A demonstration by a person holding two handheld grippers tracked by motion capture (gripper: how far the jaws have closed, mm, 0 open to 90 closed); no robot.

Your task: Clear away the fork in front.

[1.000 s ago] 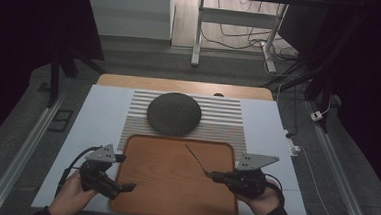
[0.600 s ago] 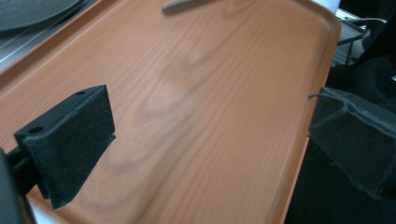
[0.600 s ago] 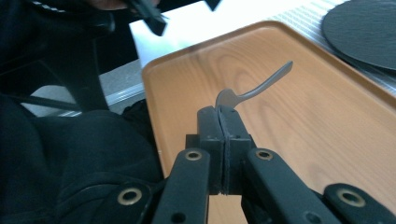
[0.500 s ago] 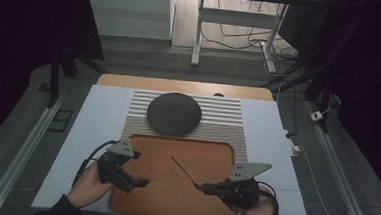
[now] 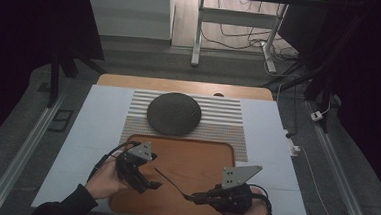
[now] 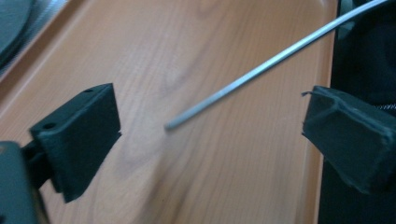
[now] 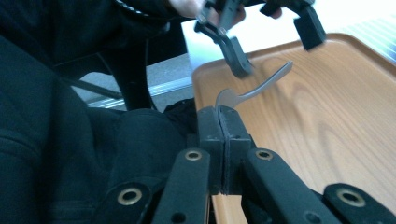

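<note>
Cutlery piece (image 7: 252, 91), clamped in the shut right gripper (image 5: 193, 197), is being handed over; the open left gripper (image 5: 148, 185), jaws just narrowing around nothing yet, must close on its free end.

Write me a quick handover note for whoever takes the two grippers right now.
Right gripper: jaws shut on the bowl end of a metal utensil, handle held out over the wooden tray.
Left gripper: jaws open on either side of the handle tip, having just begun closing; pads not touching it.
Dark round plate sits on the striped mat behind the tray.
Done: utensil lifted.
Left: probably taking the handle in the left jaws.
</note>
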